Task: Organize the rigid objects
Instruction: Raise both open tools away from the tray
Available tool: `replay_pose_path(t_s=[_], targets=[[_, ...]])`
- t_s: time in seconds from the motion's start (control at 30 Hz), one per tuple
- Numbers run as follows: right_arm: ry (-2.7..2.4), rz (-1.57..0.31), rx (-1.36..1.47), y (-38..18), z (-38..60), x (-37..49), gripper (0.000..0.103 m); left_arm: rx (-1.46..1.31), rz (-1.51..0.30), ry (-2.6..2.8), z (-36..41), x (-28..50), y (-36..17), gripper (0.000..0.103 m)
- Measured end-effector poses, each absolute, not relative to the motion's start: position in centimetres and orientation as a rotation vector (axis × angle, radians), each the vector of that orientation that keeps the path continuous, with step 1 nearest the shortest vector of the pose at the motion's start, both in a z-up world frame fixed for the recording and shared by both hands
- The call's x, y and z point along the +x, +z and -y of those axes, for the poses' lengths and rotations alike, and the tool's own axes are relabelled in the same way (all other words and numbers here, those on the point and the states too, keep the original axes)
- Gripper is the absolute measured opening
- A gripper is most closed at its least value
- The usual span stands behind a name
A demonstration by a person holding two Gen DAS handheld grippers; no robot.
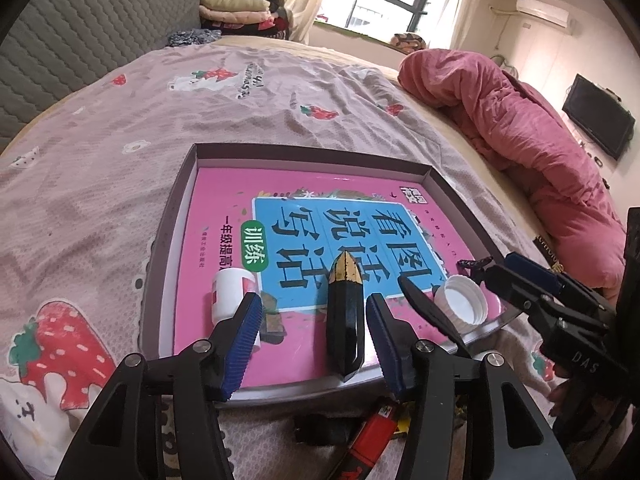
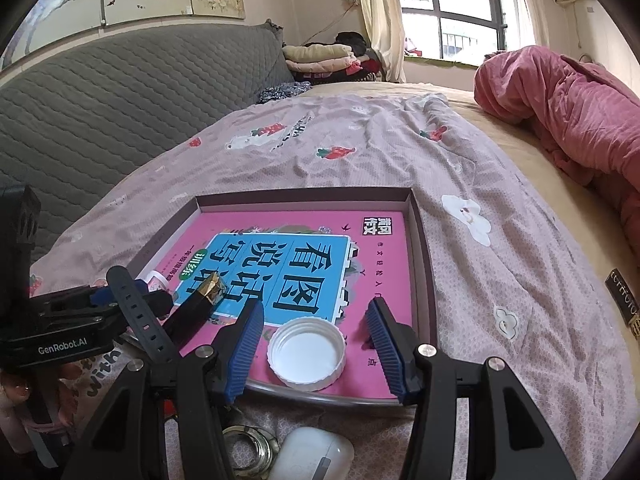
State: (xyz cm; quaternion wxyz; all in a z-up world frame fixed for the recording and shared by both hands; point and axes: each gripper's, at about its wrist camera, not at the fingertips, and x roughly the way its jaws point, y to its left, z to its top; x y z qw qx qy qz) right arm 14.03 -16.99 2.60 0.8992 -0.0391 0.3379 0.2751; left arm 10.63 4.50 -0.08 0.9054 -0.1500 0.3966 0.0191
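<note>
Both grippers spread, nothing pinched: left gripper (image 1: 314,340) straddles black faceted gold-tipped tube (image 1: 345,320), prob. light, stiff, slick, so grip mid-body; right gripper (image 2: 316,348) flanks white plastic screw cap (image 2: 306,354).

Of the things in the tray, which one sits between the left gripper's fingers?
The black tube with the gold tip, lying on the pink book between the open left gripper. The white cap lies to its right; the small white bottle lies outside the left finger.

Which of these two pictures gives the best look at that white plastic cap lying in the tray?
The right wrist view: the white cap lies open side up, whole and close, between the right gripper's open fingers. In the left wrist view the cap sits off to the side, smaller, partly hidden by a black watch strap.
</note>
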Motion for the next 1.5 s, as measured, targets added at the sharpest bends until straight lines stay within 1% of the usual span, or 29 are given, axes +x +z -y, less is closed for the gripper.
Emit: replay_pose_path(t_s=[0.9,1.5], targets=[[0.579,-0.644,-0.085,4.2,18.3,12.2,0.054,-0.271,-0.813,0.038,-3.3,8.1,1.2,0.056],[0.544,-0.668,-0.094,3.9,19.6,9.9,0.054,-0.247,-0.808,0.026,-2.4,6.0,2.5,0.056]])
